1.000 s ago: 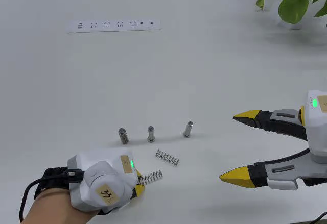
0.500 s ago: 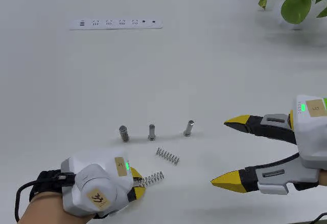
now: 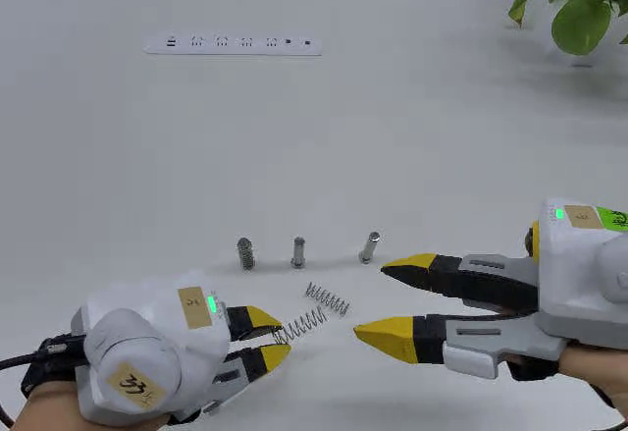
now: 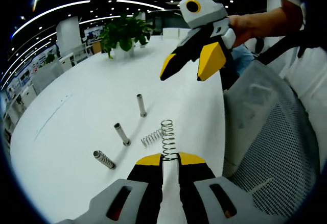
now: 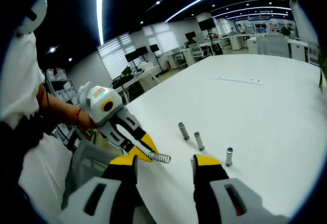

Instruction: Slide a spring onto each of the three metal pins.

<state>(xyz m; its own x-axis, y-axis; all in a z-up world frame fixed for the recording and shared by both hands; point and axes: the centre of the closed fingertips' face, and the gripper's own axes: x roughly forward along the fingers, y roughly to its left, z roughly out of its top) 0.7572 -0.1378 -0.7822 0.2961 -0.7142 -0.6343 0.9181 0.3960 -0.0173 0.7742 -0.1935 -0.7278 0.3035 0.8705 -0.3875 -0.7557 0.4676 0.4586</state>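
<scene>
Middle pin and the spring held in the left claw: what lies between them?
A loose spring lies flat between the held spring and the middle pin, in the head view.

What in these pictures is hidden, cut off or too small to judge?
In the head view:
- held spring: its near end is hidden in the jaws of the left gripper.
- left pin: too small to tell how far down its spring sits.
- power strip: too small to read its sockets.
- plant: cut off by the top right edge.
</scene>
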